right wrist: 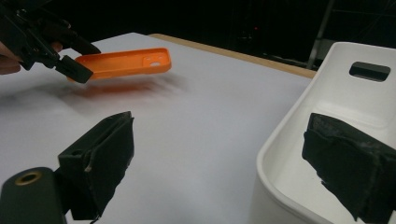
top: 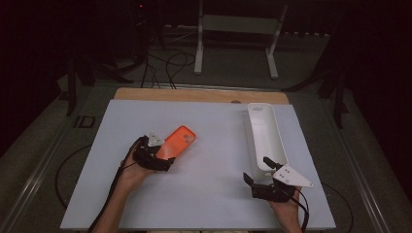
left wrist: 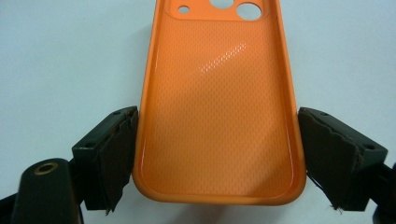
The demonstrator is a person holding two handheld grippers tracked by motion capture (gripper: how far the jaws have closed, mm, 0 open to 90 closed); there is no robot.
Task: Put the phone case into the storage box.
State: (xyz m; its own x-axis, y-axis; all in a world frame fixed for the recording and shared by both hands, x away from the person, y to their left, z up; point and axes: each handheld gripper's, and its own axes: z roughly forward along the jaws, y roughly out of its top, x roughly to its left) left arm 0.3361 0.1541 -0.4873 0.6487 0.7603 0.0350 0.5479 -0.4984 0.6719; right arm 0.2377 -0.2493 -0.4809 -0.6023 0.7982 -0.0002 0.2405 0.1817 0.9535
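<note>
My left tongs (left wrist: 217, 154) pinch the orange phone case (left wrist: 219, 107) by its long edges, lifted just above the matte white counter (top: 209, 184); its glossy, dimpled inside faces up. My right tongs (right wrist: 233, 172) stand spread, empty, straddling the smooth rounded rim of the long white tray (right wrist: 299, 140).

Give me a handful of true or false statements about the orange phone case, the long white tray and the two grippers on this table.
1. The orange plastic phone case sits between the left gripper's jaws, inner side facing the camera. True.
2. The case lies flat on the white table. False: the right gripper view shows it lifted, its shadow beneath.
3. The long white plastic tray holds a second case. False: what shows of its inside is bare.
4. The right gripper is open at the tray's near end, one jaw over the rim. True.
5. The tray is to the left of the case. False: it is to the right.
</note>
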